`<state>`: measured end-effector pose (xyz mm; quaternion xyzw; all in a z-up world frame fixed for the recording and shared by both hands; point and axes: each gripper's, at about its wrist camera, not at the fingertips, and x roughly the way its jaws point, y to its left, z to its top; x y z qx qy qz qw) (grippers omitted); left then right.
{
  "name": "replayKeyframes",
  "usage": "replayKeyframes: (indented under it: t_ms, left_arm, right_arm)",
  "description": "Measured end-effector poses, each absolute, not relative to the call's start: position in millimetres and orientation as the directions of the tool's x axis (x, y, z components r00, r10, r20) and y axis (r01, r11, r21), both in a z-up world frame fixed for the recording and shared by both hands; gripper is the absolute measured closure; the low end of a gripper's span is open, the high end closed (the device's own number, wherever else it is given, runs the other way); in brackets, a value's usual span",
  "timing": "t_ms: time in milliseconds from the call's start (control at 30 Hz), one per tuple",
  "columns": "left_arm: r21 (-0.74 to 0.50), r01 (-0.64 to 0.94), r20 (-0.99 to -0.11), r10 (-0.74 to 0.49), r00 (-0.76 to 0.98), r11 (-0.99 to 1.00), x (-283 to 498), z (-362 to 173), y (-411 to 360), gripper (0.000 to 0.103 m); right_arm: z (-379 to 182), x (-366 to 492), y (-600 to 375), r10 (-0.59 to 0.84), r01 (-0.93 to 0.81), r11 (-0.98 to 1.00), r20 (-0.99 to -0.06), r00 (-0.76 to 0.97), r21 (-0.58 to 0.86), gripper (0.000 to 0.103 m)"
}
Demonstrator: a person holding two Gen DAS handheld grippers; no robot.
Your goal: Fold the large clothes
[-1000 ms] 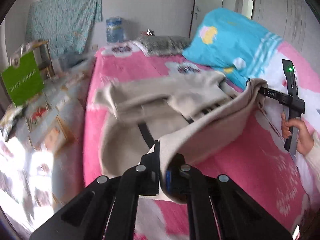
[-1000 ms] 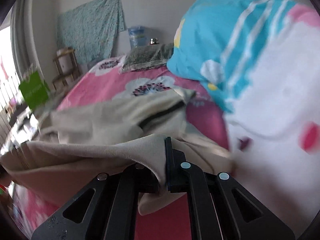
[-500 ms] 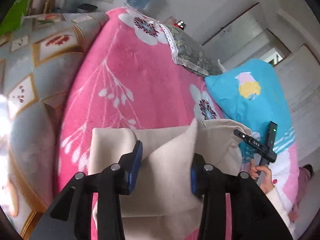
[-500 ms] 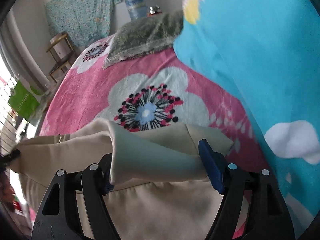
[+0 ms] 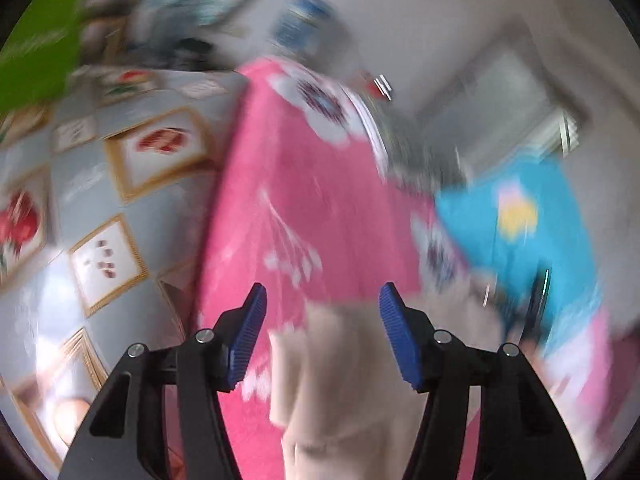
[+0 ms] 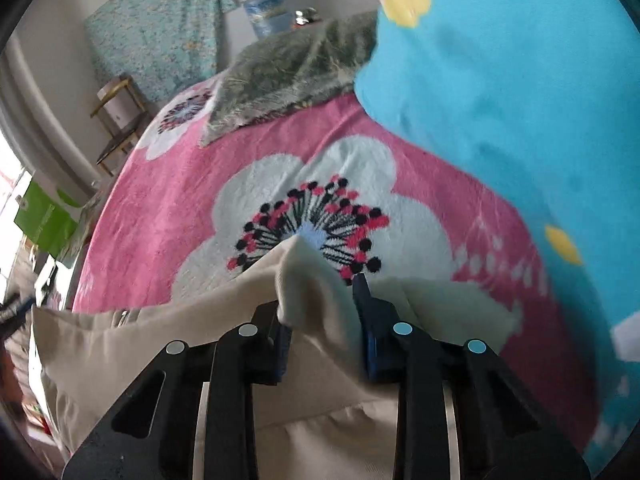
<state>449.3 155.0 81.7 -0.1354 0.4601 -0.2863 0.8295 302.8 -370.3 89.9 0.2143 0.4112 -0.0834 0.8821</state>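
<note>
The large beige garment (image 6: pixel 160 340) lies flattened on the pink flowered blanket (image 6: pixel 180 184). My right gripper (image 6: pixel 318 296) is low over its far edge. Its jaws are closing, and the pads (image 6: pixel 366 320) pinch a raised fold of the beige cloth between them. The left wrist view is blurred by motion. There my left gripper (image 5: pixel 322 308) hangs above the garment's (image 5: pixel 340 380) left edge. Its jaws are opening and the blue pads (image 5: pixel 252 328) touch nothing. The right gripper's dark body (image 5: pixel 536 300) shows faintly at the garment's other end.
A blue quilt (image 6: pixel 500 100) is heaped on the bed's right side, with a grey pillow (image 6: pixel 288 68) at the head. Beyond the bed are a water bottle (image 6: pixel 268 12), a stool (image 6: pixel 120 112) and a green bag (image 6: pixel 44 220). Patterned floor tiles (image 5: pixel 120 160) lie left of the bed.
A second ago both grippers carried the garment, shut on it. Both let it down and opened. Since then the left has spread wider and the right has closed onto a fold.
</note>
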Motion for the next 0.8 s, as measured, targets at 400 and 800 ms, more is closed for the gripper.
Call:
replayKeyframes:
  t_ms: [400, 800]
  left_arm:
    - [-0.309, 0.339, -0.644, -0.458, 0.613, 0.889, 413, 71, 126, 0.098]
    - [-0.198, 0.052, -0.787, -0.190, 0.587, 0.979, 432, 40, 152, 0.042]
  right_arm:
    - [119, 294, -402, 0.156, 0.324, 0.822, -0.733, 0.663, 0.469, 0.095]
    - [104, 282, -398, -0.329, 0.492, 0.869, -0.795, 0.510, -0.044, 0.014]
